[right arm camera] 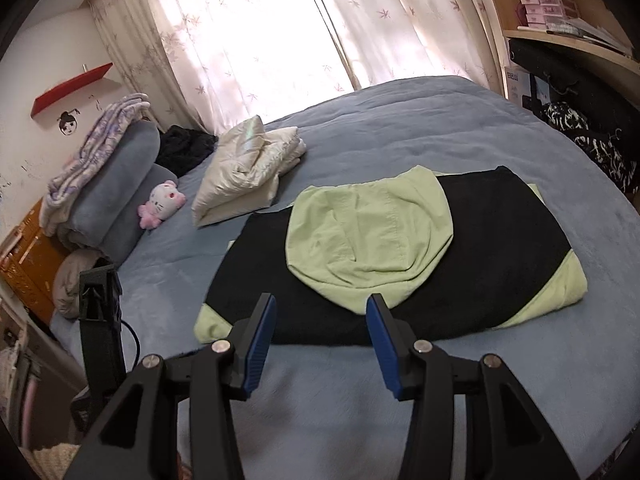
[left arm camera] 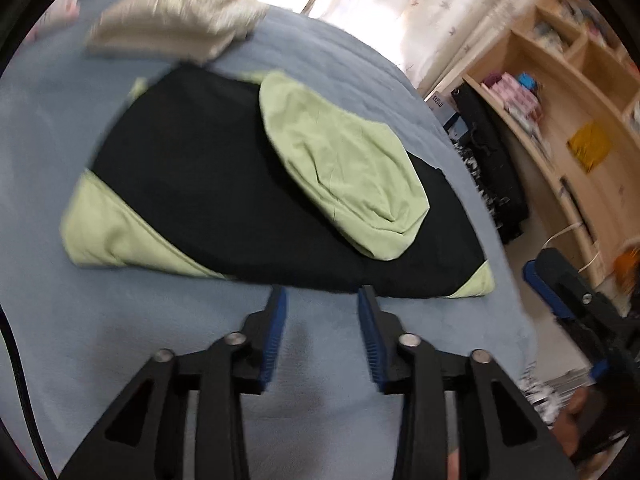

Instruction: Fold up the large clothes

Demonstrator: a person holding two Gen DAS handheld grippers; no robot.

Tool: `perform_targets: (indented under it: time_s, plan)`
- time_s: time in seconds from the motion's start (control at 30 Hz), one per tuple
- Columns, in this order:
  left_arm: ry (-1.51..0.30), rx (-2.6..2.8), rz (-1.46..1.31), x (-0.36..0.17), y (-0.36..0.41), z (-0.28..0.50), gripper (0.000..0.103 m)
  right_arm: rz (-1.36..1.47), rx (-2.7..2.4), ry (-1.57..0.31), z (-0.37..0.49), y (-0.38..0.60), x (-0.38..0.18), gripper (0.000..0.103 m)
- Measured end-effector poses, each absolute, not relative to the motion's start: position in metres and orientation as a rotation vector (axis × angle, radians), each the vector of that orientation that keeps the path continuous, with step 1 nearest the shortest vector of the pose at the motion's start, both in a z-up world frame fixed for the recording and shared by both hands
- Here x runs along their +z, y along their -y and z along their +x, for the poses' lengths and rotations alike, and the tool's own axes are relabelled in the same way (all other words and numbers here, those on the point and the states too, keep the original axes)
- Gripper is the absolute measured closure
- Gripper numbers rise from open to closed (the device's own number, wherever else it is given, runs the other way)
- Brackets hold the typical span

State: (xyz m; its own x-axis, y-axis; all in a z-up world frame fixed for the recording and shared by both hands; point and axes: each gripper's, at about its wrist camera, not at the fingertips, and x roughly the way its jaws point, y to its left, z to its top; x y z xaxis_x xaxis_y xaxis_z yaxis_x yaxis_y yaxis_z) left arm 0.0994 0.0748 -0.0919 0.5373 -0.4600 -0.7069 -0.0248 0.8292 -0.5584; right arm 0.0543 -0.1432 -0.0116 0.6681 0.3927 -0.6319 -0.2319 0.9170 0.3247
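A black and light-green hooded garment [left arm camera: 224, 200] lies folded into a flat rectangle on the blue bed; its green hood [left arm camera: 340, 168] lies on top. In the right wrist view the garment [right arm camera: 500, 240] sits mid-bed with the hood [right arm camera: 372, 232] spread over it. My left gripper [left arm camera: 322, 300] is open and empty, its tips just short of the garment's near edge. My right gripper [right arm camera: 322, 308] is open and empty, hovering at the near edge below the hood. The right gripper also shows at the right of the left wrist view [left arm camera: 568, 296], and the left gripper at the left of the right wrist view [right arm camera: 100, 292].
A folded cream garment [right arm camera: 248, 168] lies beyond the black one. Rolled blue blankets [right arm camera: 116, 192] and a pink-white plush toy [right arm camera: 162, 202] sit at the bed's left. Wooden shelves [left arm camera: 560, 120] and dark hanging items [left arm camera: 492, 168] stand at the right. Curtains [right arm camera: 280, 20] cover the window.
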Motion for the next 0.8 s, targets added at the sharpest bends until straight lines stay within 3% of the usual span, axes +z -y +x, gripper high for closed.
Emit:
perform_targets:
  time_s: [0.27,0.5,0.67,0.7,0.8]
  plan:
    - [-1.002,-0.227,-0.794,-0.162,-0.094,0.121,0.059,0.24,0.382,-0.789,0.085,0.137,-0.039,0.056]
    - [-0.936,-0.184,-0.933,-0.185,-0.112,0.149,0.059,0.248,0.419,-0.841,0.112,0.132,-0.065,0.074]
    - [-0.894,-0.127,-0.97,-0.19,-0.123,0.179,0.06,0.249,0.427,-0.865,0.139,0.127,-0.079,0.077]
    - [-0.884,-0.108,-0.975,-0.19,-0.126,0.185,0.06,0.244,0.428,-0.862,0.146,0.126,-0.081,0.078]
    - [-0.861,-0.055,-0.959,-0.188,-0.131,0.198,0.075,0.229,0.429,-0.857,0.166,0.121,-0.086,0.086]
